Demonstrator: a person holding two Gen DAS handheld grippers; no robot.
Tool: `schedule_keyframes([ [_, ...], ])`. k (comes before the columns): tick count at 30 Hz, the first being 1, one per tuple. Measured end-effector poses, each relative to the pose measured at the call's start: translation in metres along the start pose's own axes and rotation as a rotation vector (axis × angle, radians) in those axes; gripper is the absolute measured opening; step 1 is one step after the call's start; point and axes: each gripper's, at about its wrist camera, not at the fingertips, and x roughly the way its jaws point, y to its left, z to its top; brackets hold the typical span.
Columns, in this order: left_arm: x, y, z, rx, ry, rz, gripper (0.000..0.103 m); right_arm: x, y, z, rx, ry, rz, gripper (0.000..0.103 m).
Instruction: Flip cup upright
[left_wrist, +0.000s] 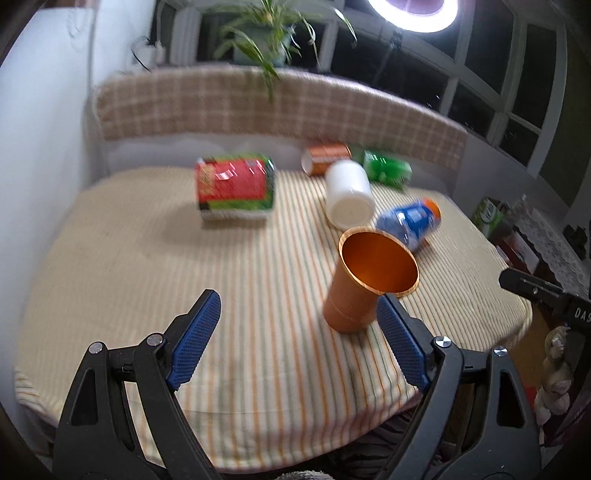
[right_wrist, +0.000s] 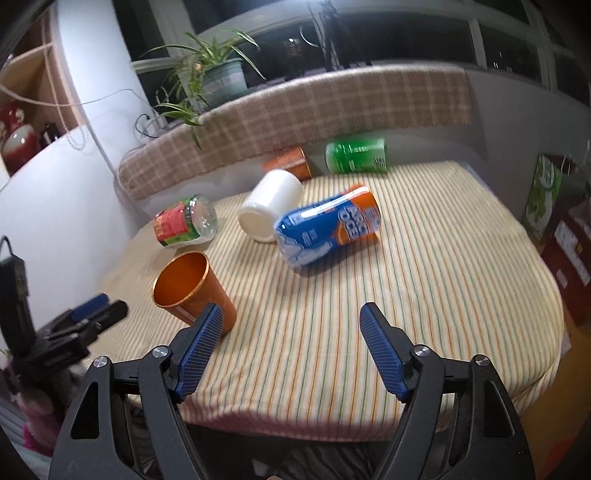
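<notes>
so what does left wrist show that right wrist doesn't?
Left wrist only: the ring light at the top, and the right gripper seen from outside, jaw state unclear.

Right wrist only: the shelf with a red vase at far left, the jar's clear base end, and the left gripper from outside.

Both: the orange cup, mouth up and free of either grip, the white cup, blue can, green can, striped cloth, plant, and open fingers.
</notes>
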Motion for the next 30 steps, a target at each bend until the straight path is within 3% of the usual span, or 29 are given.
schedule_keyframes([
  [5,-0.025,-0.002,0.009,0.013,-0.106,0.066,0.089,-0.011,0.012,0.004,-0.061,-0.075,-0.027,0.081],
  [9,-0.044,-0.01,0.015,0.027,-0.192,0.096,0.1,-0.018,0.021,0.006,-0.099,-0.125,-0.047,0.082],
  [12,-0.054,-0.016,0.018,0.046,-0.239,0.117,0.101,-0.023,0.026,0.007,-0.127,-0.165,-0.068,0.082],
  [20,-0.069,-0.026,0.023,0.056,-0.288,0.152,0.102,-0.034,0.029,0.009,-0.121,-0.271,-0.092,0.083],
  [30,-0.076,-0.029,0.022,0.052,-0.33,0.191,0.103,-0.036,0.034,0.009,-0.146,-0.302,-0.12,0.083],
])
